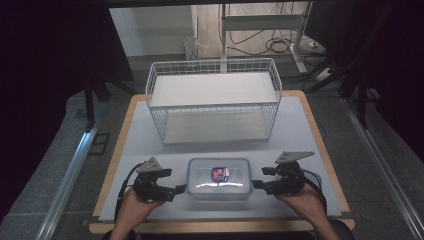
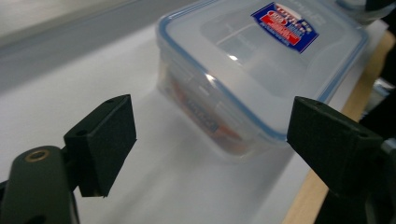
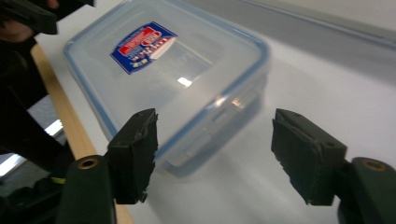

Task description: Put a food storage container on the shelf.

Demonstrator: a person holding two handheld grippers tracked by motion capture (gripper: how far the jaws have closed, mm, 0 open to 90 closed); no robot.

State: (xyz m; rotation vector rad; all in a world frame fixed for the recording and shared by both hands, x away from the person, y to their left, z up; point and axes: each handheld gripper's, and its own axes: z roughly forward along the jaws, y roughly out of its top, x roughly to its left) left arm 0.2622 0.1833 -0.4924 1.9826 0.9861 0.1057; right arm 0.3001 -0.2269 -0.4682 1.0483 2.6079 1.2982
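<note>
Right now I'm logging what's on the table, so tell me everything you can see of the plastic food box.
The plastic food box is rectangular, clear, with rounded corners and a blue-edged lid, shut, bearing a red and blue label. Something red shows faintly through its wall. It sits flat on the white mat near the table's front edge, before the wire basket. The left tool and right tool flank its short ends, open, not gripping it.

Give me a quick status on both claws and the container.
Left claw open, right claw open, one at each end of the lidded plastic container. Container flat on table, ungripped. Wire basket behind, not in the way.
</note>
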